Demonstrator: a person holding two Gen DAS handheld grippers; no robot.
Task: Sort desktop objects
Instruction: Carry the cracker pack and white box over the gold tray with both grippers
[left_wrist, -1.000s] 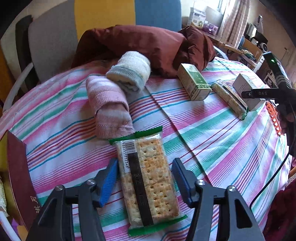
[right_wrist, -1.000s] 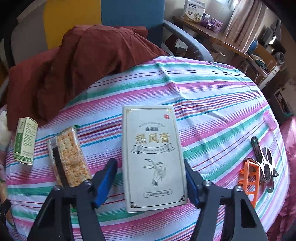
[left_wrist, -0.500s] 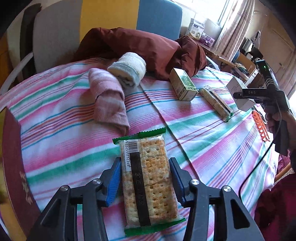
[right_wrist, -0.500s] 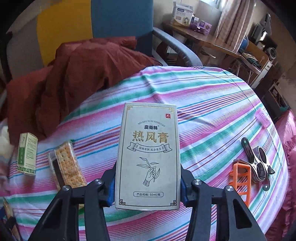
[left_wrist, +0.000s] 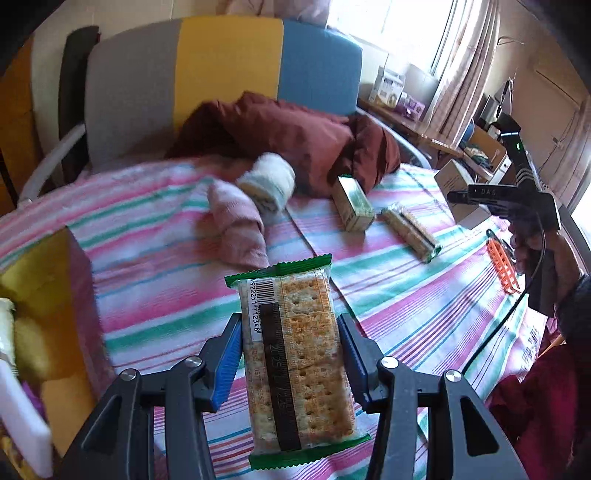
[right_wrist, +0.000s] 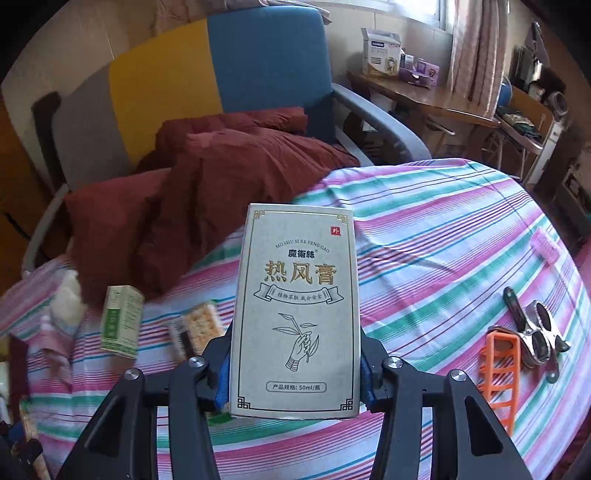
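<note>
- Blue-padded fingers of my left gripper are clamped on the sides of a cracker packet, held clear above the striped tablecloth; its jaws have just been closing.
- Beyond it I see rolled socks and a green box.
- My right gripper pinches a pale ointment box by its sides, also off the cloth, jaws just narrowed; an orange clip lies to the right.
</note>
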